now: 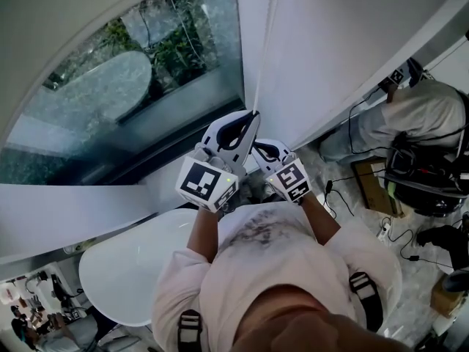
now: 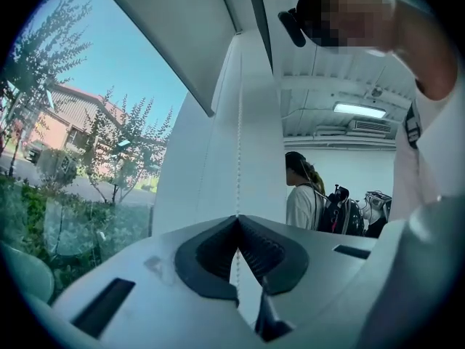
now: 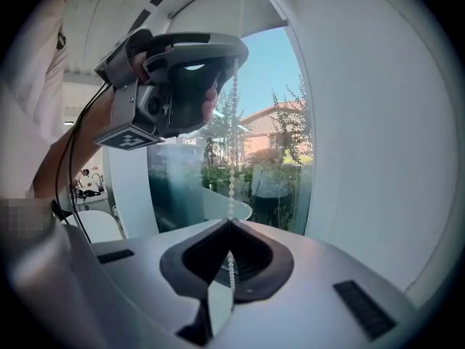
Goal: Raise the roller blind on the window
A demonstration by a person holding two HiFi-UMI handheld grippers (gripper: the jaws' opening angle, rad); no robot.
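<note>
From over the person's head, both hands are up at the window [image 1: 146, 72], close together on the white bead chain [image 1: 265, 50] that hangs down the frame beside the glass. The left gripper [image 1: 253, 116] is the higher one, and the right gripper [image 1: 256, 147] sits just below and beside it. The roller blind [image 1: 51, 20] looks to be the pale grey sheet over the upper part of the glass, though the lens bends its lower edge into an arc. A white round table [image 1: 124, 270] stands behind the person, and a second person [image 1: 418, 116] bends over gear to the right.

In the left gripper view, the jaws are pressed together on the chain, which runs straight up from their tips along the white frame. Trees and a house show through the glass.

In the right gripper view, these jaws also pinch the chain. The left gripper grips the same strand higher up.
</note>
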